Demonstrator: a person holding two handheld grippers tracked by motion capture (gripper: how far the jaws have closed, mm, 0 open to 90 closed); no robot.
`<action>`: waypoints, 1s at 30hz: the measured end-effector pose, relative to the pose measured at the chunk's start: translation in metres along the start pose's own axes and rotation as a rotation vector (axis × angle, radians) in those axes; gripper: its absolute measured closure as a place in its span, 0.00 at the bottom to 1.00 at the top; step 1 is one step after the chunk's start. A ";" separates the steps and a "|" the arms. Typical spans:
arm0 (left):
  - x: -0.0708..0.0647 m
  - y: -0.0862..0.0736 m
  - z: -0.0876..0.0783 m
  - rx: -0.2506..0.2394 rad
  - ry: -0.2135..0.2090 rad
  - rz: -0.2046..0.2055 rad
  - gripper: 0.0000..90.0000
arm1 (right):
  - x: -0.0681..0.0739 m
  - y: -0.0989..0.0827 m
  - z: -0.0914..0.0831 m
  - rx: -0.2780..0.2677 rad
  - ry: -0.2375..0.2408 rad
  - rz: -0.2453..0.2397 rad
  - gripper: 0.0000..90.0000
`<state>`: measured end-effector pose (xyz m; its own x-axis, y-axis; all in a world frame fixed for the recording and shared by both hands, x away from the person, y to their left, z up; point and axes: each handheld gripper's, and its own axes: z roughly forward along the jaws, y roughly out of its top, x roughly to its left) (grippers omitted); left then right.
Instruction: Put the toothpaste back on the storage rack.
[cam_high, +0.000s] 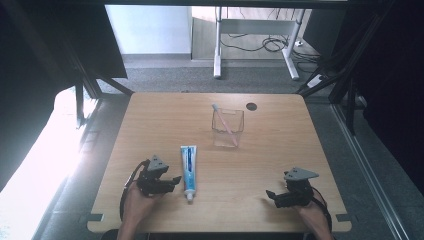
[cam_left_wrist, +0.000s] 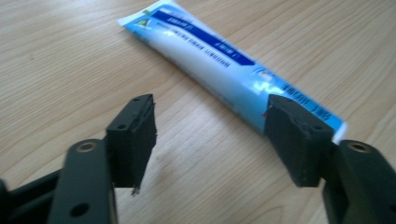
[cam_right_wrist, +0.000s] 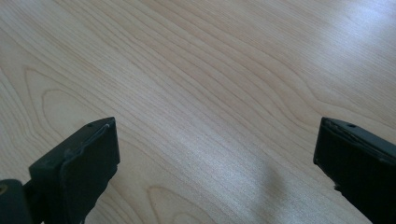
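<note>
A blue and white toothpaste tube (cam_high: 189, 167) lies flat on the wooden table (cam_high: 160, 120), cap toward the front edge. Just left of its cap end, my left gripper (cam_high: 175, 183) points at it with jaws apart. In the left gripper view the tube (cam_left_wrist: 219, 70) runs diagonally behind the jaws; my left gripper (cam_left_wrist: 212, 135) has only bare wood between its pads, and the right jaw covers the tube's cap end. My right gripper (cam_high: 271, 196) rests at the front right, open over bare wood (cam_right_wrist: 215, 154). A clear square cup (cam_high: 227, 131) holds a pink toothbrush (cam_high: 223, 121).
The cup stands past the table's middle, with a round dark hole (cam_high: 251, 106) in the tabletop behind it. Dark frame struts (cam_high: 85, 80) flank the table on both sides. A white desk frame (cam_high: 218, 50) stands on the floor beyond the far edge.
</note>
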<state>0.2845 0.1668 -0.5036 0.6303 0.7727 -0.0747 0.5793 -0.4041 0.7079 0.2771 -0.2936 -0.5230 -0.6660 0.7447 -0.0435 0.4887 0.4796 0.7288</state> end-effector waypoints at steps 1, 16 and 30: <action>-0.002 0.003 0.000 -0.002 -0.017 0.000 0.45 | 0.000 0.000 0.000 0.000 0.000 0.000 0.01; -0.020 0.020 0.007 0.017 -0.081 0.045 0.80 | -0.001 -0.001 0.001 0.004 -0.002 -0.005 0.02; -0.045 0.033 0.034 0.079 -0.140 0.123 1.00 | 0.000 -0.001 0.000 0.001 -0.002 -0.006 0.02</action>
<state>0.2930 0.1020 -0.5004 0.7617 0.6413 -0.0920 0.5285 -0.5329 0.6608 0.2764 -0.2938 -0.5241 -0.6677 0.7428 -0.0495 0.4850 0.4845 0.7280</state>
